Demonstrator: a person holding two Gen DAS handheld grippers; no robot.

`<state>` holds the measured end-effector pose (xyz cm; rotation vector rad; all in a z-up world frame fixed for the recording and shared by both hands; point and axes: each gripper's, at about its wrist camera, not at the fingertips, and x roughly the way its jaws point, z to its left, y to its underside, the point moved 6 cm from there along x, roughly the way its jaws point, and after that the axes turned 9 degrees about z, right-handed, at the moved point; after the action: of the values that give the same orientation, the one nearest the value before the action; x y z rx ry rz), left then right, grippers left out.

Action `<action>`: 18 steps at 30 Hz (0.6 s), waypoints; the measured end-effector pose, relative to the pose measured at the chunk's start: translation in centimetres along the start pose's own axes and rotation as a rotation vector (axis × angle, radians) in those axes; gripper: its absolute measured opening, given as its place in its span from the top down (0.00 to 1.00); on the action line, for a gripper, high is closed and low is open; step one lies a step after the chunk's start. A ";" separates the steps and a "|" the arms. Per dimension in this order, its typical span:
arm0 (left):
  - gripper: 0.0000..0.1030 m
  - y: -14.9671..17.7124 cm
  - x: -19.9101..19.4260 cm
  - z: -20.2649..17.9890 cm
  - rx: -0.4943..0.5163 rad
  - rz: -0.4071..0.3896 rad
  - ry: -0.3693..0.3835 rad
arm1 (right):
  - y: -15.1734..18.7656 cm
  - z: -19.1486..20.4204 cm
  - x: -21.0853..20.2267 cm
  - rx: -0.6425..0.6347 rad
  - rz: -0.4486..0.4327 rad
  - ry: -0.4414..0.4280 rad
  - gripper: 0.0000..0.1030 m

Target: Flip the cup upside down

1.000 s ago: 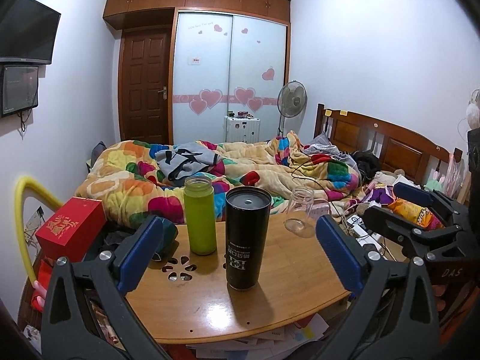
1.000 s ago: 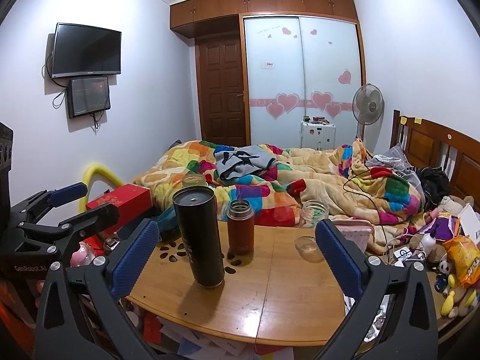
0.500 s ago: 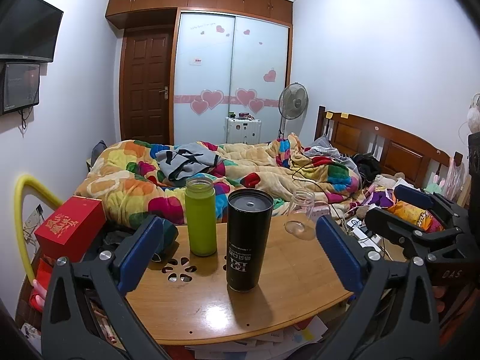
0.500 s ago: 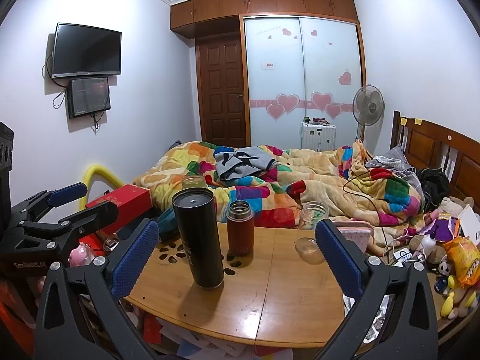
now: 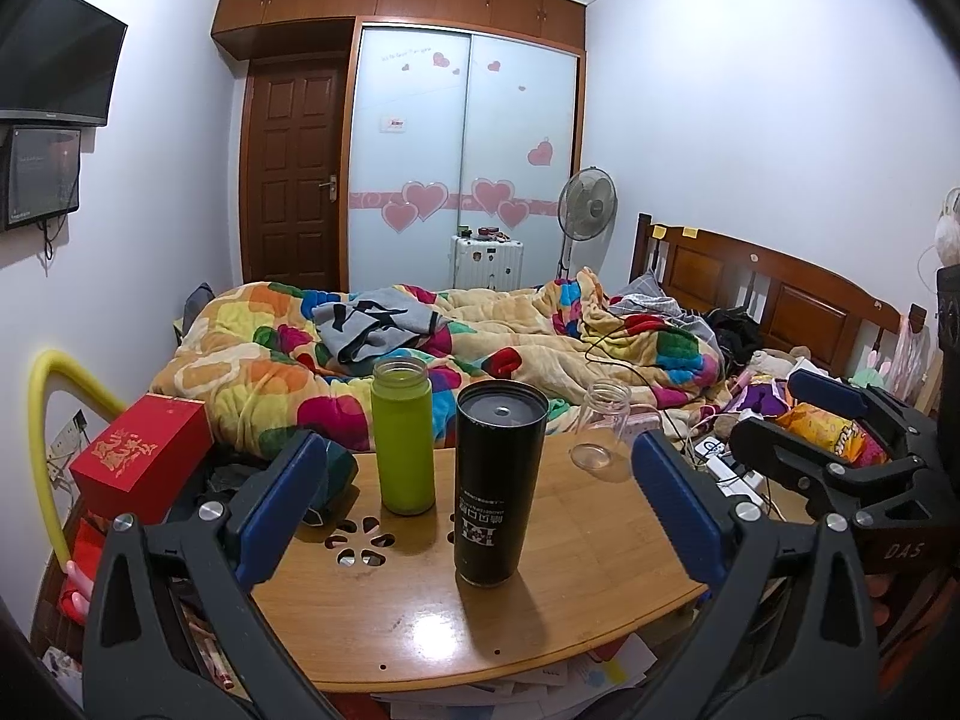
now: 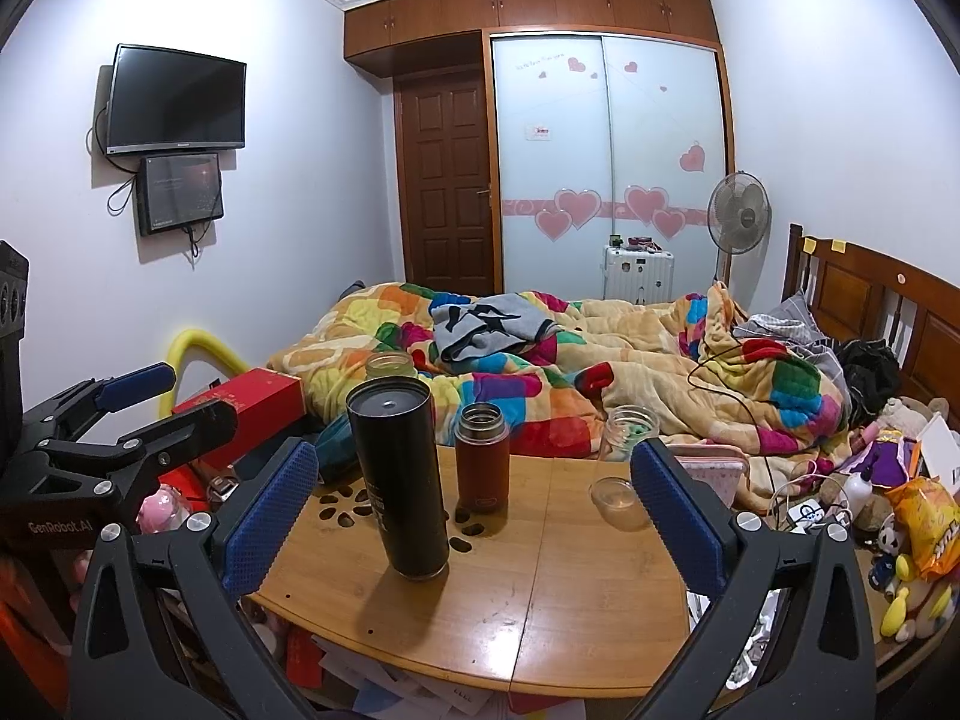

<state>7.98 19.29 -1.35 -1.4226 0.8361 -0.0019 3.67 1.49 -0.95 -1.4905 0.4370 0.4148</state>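
Two views over a wooden bench [image 5: 372,618] at the foot of an unmade bed [image 5: 540,348] with a bright patchwork quilt.

From the left wrist: left gripper [image 5: 480,498] low in the foreground, jaws spread wide, blue pads on either side of the scene, holding nothing. Between them on the bench, a tall black cup [image 5: 498,480] with white lettering near its base, standing upright, dark lid on top, near the bench's middle. Just behind and to its left, an upright green bottle [image 5: 403,432] with no cap. Farther back on the right, near the bench's far edge, a clear glass jar [image 5: 600,426], tilted. A red box [image 5: 144,456] off the bench's left edge, a yellow tube [image 5: 45,420] curving behind it. At the right edge, the right gripper seen from the side, jaws parted.

From the right wrist: right gripper [image 6: 474,498] likewise low, jaws spread wide and empty. The black cup [image 6: 399,474] upright left of centre, well apart from both pads. Just beside it to the right, a small brown bottle [image 6: 482,456], open-topped. The green bottle's rim barely visible behind the cup. The clear jar [image 6: 624,456] farther right. Papers [image 6: 390,684] under the bench's near edge. On the left, the left gripper from the side. A television [image 6: 176,99] on the left wall; a standing fan [image 6: 738,210] by the wardrobe.
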 end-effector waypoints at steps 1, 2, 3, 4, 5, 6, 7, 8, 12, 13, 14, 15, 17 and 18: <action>0.00 0.0 0.0 0.0 0.000 0.000 0.001 | 0.0 0.0 0.0 0.000 0.000 0.000 0.00; 0.00 0.0 0.0 0.0 0.000 0.000 0.001 | 0.0 0.0 0.0 0.000 0.000 0.001 0.00; 0.00 -0.1 0.0 -0.1 0.000 -0.001 0.001 | 0.0 0.0 0.0 0.000 0.001 0.001 0.00; 0.00 -0.1 0.0 -0.1 0.000 -0.002 0.000 | 0.0 0.0 0.0 0.000 0.000 0.000 0.00; 0.00 -0.1 0.0 -0.1 0.001 -0.003 -0.001 | 0.0 0.0 0.0 0.000 -0.001 0.000 0.00; 0.00 -0.2 0.0 -0.2 0.000 -0.005 -0.002 | 0.0 0.0 0.0 0.000 0.000 0.001 0.00; 0.00 -0.3 -0.1 -0.3 0.001 -0.006 -0.003 | 0.0 0.0 0.0 0.001 0.000 0.001 0.00; 0.00 -0.4 0.0 -0.4 0.002 -0.006 -0.002 | 0.0 0.0 0.0 0.001 0.001 -0.001 0.00; 0.00 -0.4 0.0 -0.5 -0.001 0.001 0.017 | -0.2 0.1 0.0 0.001 0.001 -0.002 0.00; 0.00 -0.5 0.0 -0.6 -0.003 0.002 0.022 | -0.2 0.1 0.0 0.001 0.001 -0.002 0.00; 0.00 -0.4 0.0 -0.6 -0.004 0.001 0.024 | -0.2 0.1 0.0 0.001 0.001 -0.003 0.00; 0.00 -0.4 0.0 -0.6 -0.006 0.001 0.025 | -0.1 0.1 0.0 0.001 0.001 -0.002 0.00; 0.00 -0.4 0.0 -0.6 -0.007 -0.002 0.021 | -0.1 0.1 0.0 0.001 0.002 -0.004 0.00; 0.00 -0.5 0.0 -0.6 -0.009 -0.003 0.019 | -0.2 0.2 0.0 0.000 0.003 -0.004 0.00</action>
<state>7.91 18.66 -0.91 -1.4338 0.8503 -0.0138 3.76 1.67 -0.75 -1.4888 0.4355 0.4200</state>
